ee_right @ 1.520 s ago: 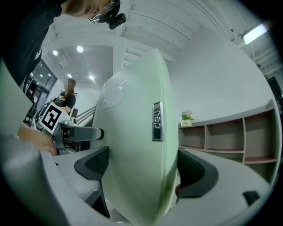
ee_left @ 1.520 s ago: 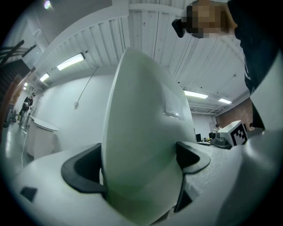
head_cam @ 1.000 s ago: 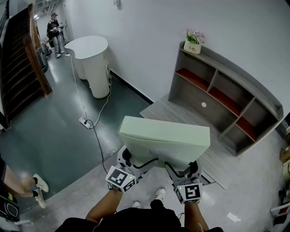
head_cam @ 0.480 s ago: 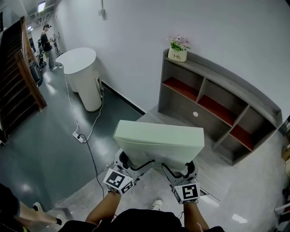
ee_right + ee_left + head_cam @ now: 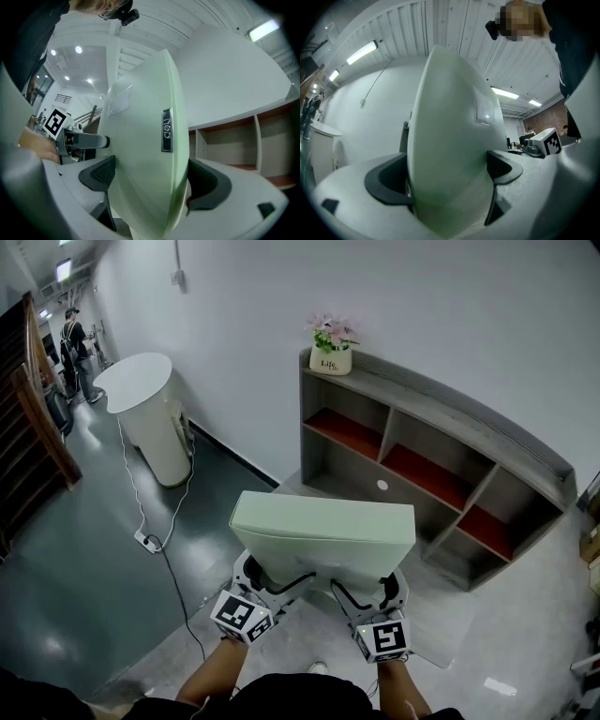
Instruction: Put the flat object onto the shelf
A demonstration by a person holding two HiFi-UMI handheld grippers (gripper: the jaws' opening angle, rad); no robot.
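The flat object (image 5: 323, 532) is pale green, the shelf (image 5: 450, 413) grey and red.

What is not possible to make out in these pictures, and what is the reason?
Head view: the small round mark on the shelf back panel is too small to identify.
Left gripper view: the flat object, clamped in the left gripper, hides nearly all of the shelf.
Right gripper view: the badge lettering is too distorted to read.

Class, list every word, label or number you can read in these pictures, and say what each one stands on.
"Life": on the flower pot atop the shelf.
Badge on the flat green box: letters lie sideways, too unclear to read.
Cubes on the left gripper and right gripper: square patterns only, no words.
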